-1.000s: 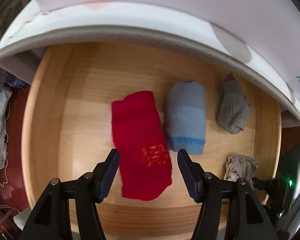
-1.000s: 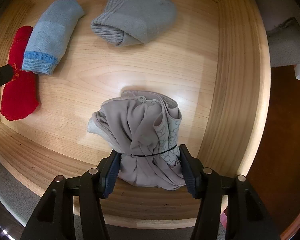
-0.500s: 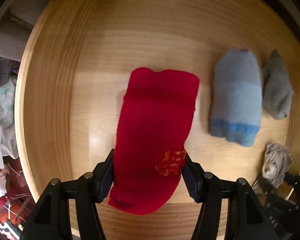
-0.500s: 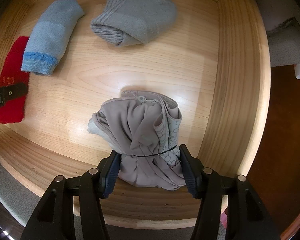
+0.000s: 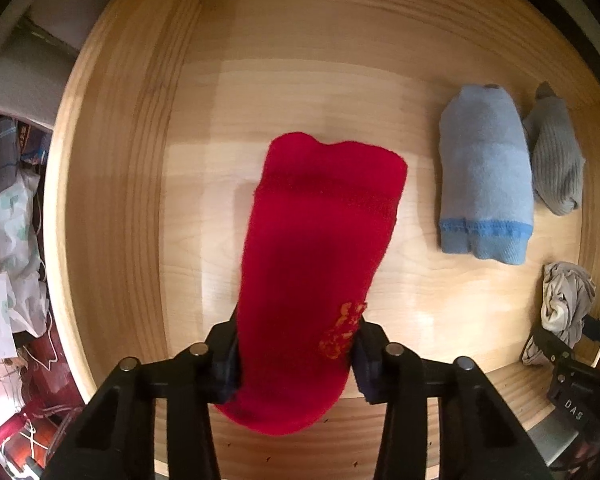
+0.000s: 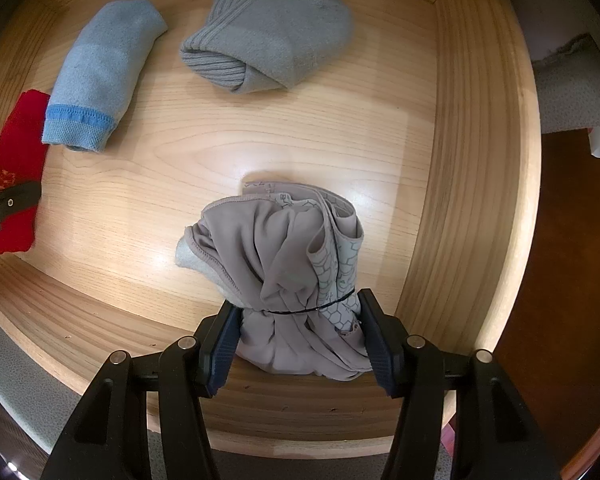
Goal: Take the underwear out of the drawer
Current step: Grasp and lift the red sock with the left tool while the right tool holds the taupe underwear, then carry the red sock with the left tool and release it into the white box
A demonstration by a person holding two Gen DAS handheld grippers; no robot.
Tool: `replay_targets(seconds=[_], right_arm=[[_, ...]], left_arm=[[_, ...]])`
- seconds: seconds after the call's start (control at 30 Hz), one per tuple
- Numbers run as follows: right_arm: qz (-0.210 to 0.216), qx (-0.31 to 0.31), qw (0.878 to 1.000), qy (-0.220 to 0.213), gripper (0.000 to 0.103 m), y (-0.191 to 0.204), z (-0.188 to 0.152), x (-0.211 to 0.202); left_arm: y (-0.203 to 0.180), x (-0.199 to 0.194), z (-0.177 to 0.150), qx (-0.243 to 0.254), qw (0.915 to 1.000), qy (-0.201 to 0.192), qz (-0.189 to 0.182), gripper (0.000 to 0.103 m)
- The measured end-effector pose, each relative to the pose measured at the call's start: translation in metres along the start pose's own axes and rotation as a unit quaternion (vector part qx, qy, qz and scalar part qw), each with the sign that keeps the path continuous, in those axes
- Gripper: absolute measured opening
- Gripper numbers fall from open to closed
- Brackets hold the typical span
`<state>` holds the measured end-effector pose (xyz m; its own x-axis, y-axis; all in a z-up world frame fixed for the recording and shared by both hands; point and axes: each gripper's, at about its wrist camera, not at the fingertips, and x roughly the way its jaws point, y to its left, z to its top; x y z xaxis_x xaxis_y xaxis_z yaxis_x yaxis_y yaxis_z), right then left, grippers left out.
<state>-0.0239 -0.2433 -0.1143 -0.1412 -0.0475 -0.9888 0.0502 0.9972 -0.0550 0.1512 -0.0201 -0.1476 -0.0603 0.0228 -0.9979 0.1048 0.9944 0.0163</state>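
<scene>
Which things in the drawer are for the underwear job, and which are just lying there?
For the job:
- beige underwear, between the right gripper's jaws
- wooden drawer
- red sock, held by the left gripper

Just lying there:
- blue sock
- grey sock

The left claw [image 5: 296,354] was closed, both fingers pressed against cloth clamped between them. The right claw [image 6: 298,334] was likewise closed on a bunched item, its fingers [image 6: 224,342] set against either side. Both claws pointed forward and downward, well apart.
</scene>
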Motion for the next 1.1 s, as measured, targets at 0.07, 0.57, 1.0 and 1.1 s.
replay_targets(seconds=[0.07,0.57,1.0,1.1], right_arm=[[0.000,0.001,1.000,0.000,0.055,0.000,0.000,0.000],[-0.009,0.004,1.000,0.004,0.055,0.002,0.002,0.004],[-0.018,0.004,1.000,0.010,0.056,0.003,0.004,0.006],[-0.017,0.003,1.000,0.010,0.056,0.003,0.002,0.007]], left_arm=[[-0.003,-0.005,-0.004,0.003,1.0000,-0.006,0.005,0.042],[0.005,-0.046,-0.055,0.015,0.9980,-0.062,-0.005,0.041],[-0.001,-0.079,-0.081,0.011,0.9950,-0.099,-0.006,0.041],[-0.002,-0.084,-0.083,0.011,0.9943,-0.106,-0.006,0.041]])
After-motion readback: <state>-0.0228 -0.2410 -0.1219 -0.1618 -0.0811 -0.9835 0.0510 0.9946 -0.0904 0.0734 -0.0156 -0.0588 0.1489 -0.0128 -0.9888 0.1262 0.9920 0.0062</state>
